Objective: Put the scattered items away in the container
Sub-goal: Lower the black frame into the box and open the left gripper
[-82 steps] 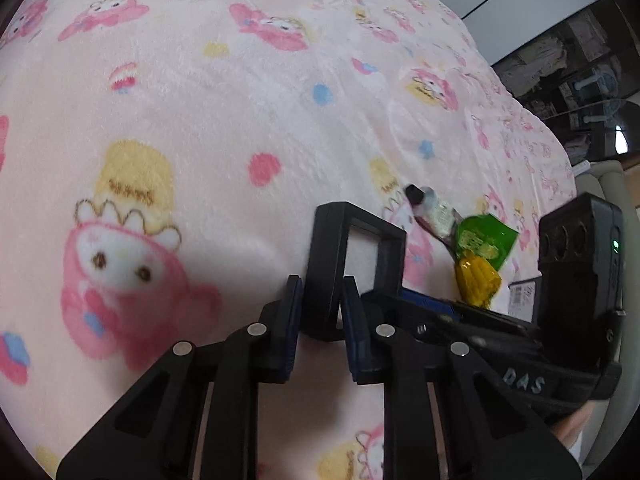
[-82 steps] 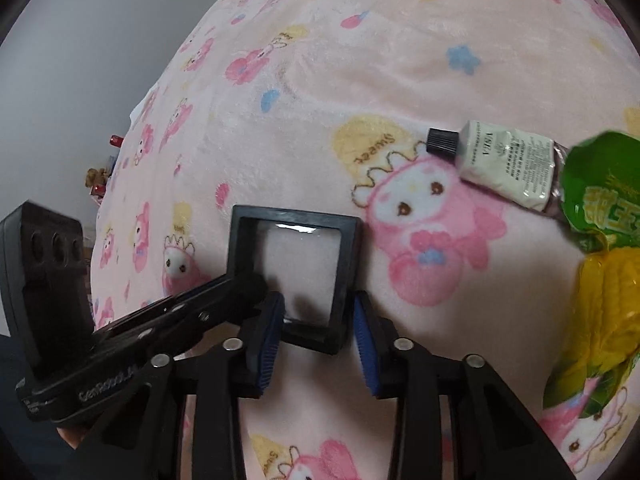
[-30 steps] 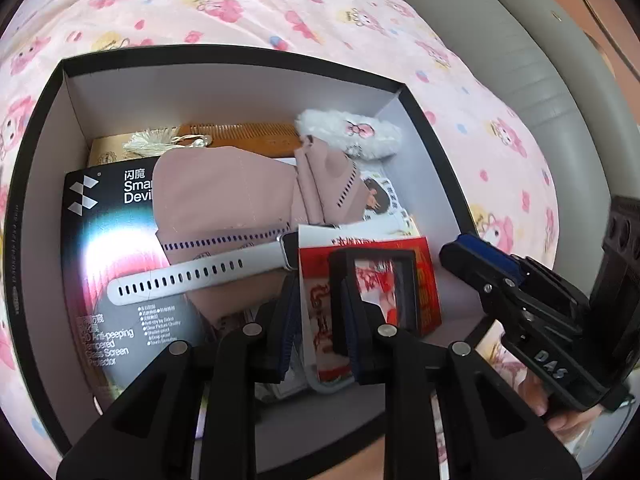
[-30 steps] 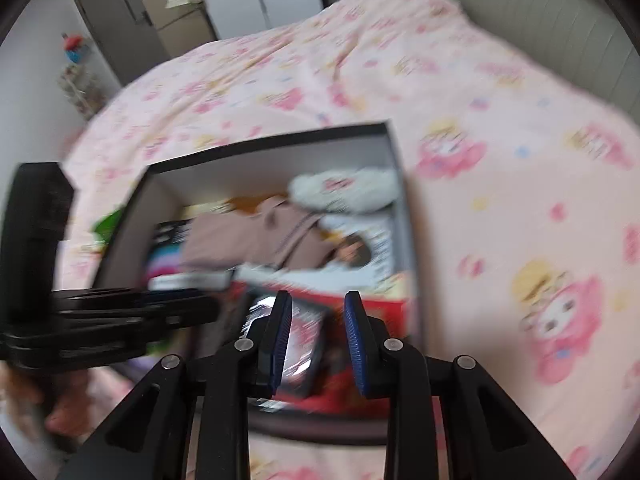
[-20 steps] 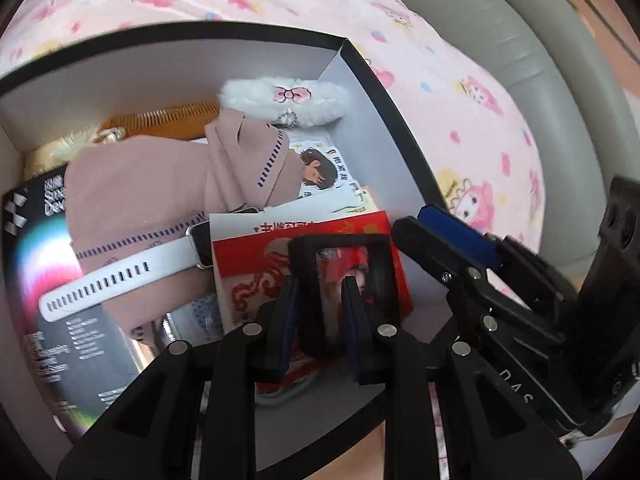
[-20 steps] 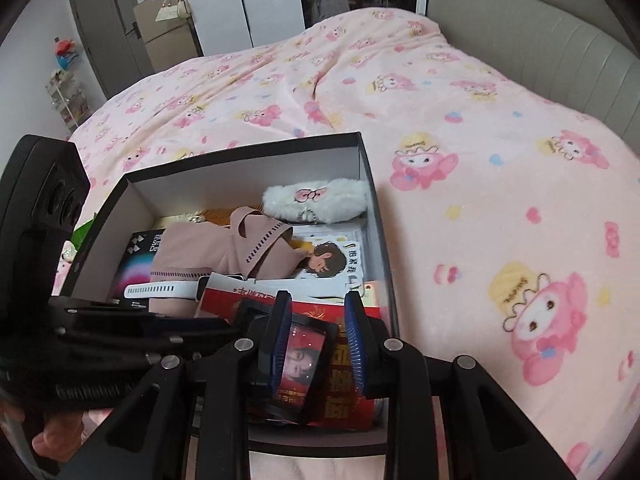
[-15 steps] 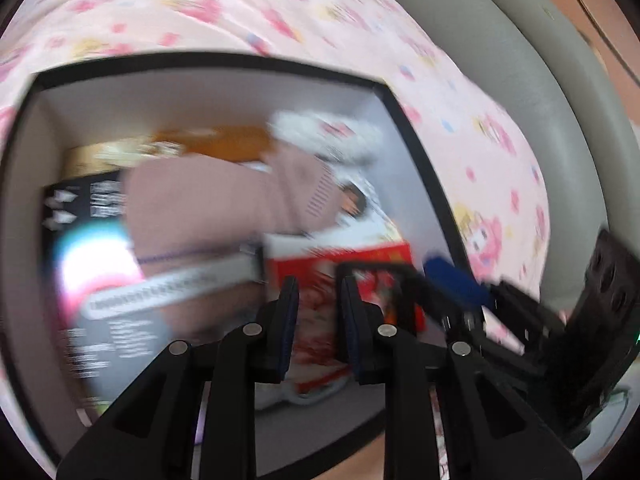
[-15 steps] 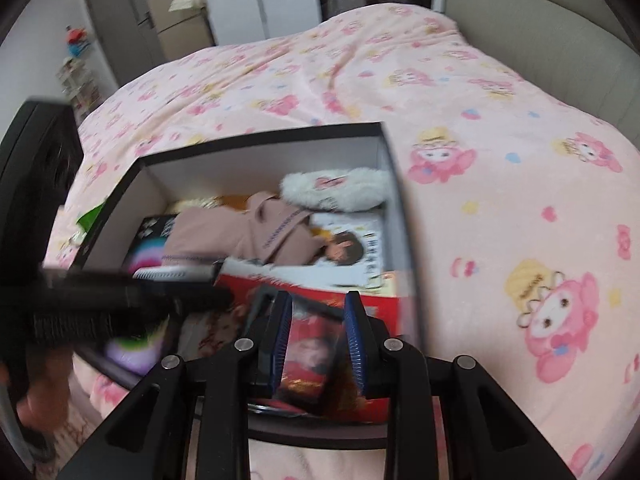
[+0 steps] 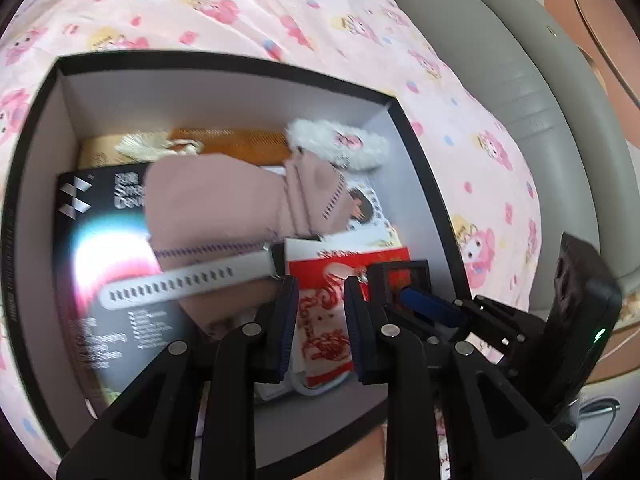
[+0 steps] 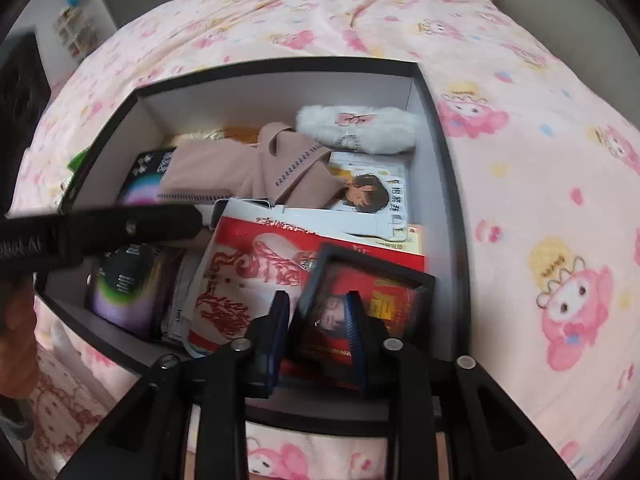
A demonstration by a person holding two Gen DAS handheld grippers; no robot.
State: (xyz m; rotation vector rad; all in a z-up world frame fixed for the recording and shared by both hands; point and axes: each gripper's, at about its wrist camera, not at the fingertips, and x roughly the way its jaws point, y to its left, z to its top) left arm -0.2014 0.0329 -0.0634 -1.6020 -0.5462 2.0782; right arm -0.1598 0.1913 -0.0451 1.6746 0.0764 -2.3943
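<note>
Right wrist: right gripper (image 10: 316,316) pinches black frame (image 10: 372,292) over red packet (image 10: 248,268) in box (image 10: 452,184); left gripper (image 9: 320,304) narrow, empty.

You've got a pink bedspread (image 10: 540,160) printed with cartoon characters filling most of both views (rumpled toward the far end). A grey padded headboard (image 9: 540,92) runs along its edge in the left wrist view, with a grey cable loop (image 9: 600,416) low beside it. Cluttered shelves (image 10: 76,36) stand blurred at the room's far side.
</note>
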